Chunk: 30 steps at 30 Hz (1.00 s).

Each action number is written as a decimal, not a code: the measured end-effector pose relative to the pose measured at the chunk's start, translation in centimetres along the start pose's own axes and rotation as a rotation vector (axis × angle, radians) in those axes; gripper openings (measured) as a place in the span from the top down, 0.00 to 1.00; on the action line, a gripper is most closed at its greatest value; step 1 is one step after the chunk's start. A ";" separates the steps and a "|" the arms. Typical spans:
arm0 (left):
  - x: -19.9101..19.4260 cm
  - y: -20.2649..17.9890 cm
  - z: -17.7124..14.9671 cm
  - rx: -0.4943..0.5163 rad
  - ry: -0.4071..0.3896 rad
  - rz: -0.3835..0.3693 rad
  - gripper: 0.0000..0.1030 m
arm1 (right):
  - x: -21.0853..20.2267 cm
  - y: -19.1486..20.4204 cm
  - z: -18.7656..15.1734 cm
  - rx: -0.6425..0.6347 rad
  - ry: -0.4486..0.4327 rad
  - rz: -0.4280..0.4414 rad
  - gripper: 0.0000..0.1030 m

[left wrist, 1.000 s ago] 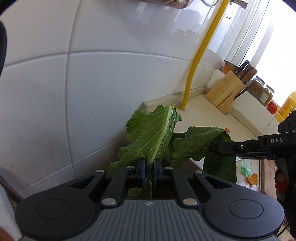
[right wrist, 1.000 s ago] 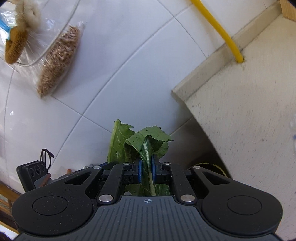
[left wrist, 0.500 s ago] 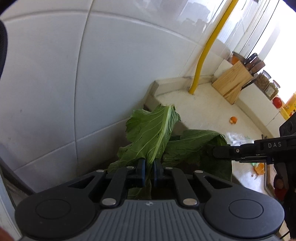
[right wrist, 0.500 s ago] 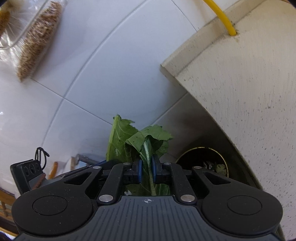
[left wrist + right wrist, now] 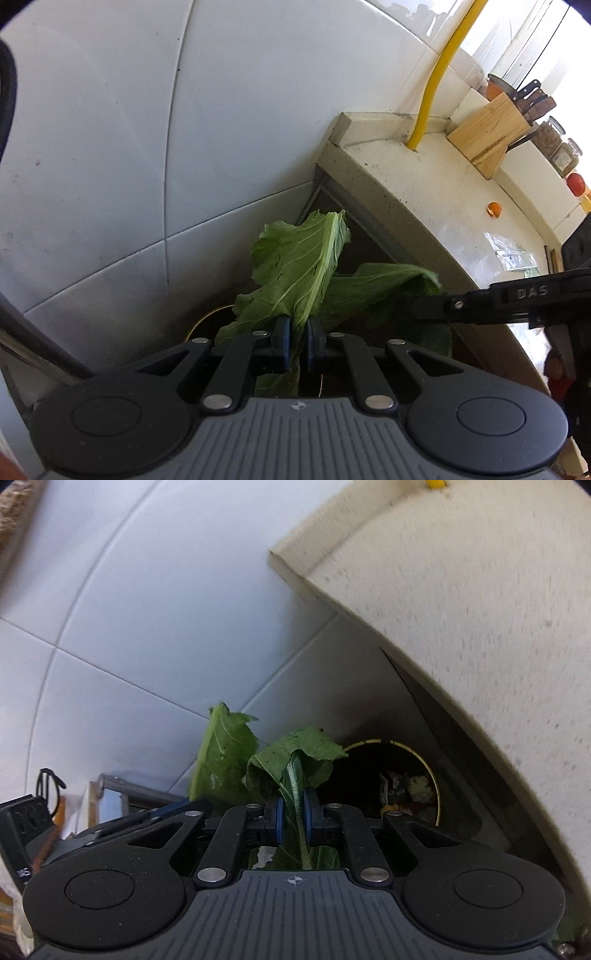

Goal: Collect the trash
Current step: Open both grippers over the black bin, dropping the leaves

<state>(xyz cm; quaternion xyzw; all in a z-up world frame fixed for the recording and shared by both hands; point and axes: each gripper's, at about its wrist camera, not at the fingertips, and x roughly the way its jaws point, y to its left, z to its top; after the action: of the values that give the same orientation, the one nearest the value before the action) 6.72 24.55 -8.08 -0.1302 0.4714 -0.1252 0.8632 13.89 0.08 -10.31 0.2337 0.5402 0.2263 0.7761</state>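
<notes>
Left gripper (image 5: 296,341): fingers narrow, pinched on the stalk of a large green leaf (image 5: 295,273) that stands up from between the blue pads. Right gripper (image 5: 293,819): fingers narrow, pinched on the rib of a second, curled leaf (image 5: 295,760); in the left wrist view this gripper reaches in from the right, its tip buried in that leaf (image 5: 373,291). Both leaves are held in the air beside each other, above a dark round bin (image 5: 406,786) with a gold rim, which stands on the floor in the corner between the white tiled wall (image 5: 147,129) and the end of the speckled surface (image 5: 443,192). Bin contents: mixed scraps, too dim to name. On the surface: yellow pipe (image 5: 437,77) rising at the back, wooden knife block (image 5: 487,136), glass jars (image 5: 557,144), an orange scrap (image 5: 494,209), a clear wrapper (image 5: 511,253).
</notes>
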 end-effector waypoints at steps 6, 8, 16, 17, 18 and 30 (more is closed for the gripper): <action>0.6 -0.2 0.0 0.012 0.025 0.038 0.92 | 1.4 0.1 0.0 -0.007 0.024 -0.035 0.85; 0.9 -0.2 0.0 0.015 0.034 0.067 0.92 | 2.1 0.3 0.1 -0.013 0.040 -0.042 0.82; 1.5 -0.1 0.0 0.018 0.072 0.126 0.74 | 4.6 1.4 0.1 -0.052 0.102 -0.086 0.40; 1.6 -0.2 0.0 0.024 0.074 0.137 0.66 | 4.7 1.5 0.1 -0.061 0.103 -0.085 0.40; 1.6 -0.3 0.0 0.032 0.075 0.148 0.63 | 4.7 1.6 0.1 -0.068 0.105 -0.088 0.40; 1.9 -0.6 0.0 0.052 0.092 0.174 0.60 | 3.7 0.7 0.1 -0.066 0.096 -0.089 0.35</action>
<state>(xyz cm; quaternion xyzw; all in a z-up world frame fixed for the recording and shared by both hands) 7.72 23.29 -9.34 -0.0607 0.5169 -0.0679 0.8512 15.13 2.83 -12.59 0.1728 0.5790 0.2201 0.7658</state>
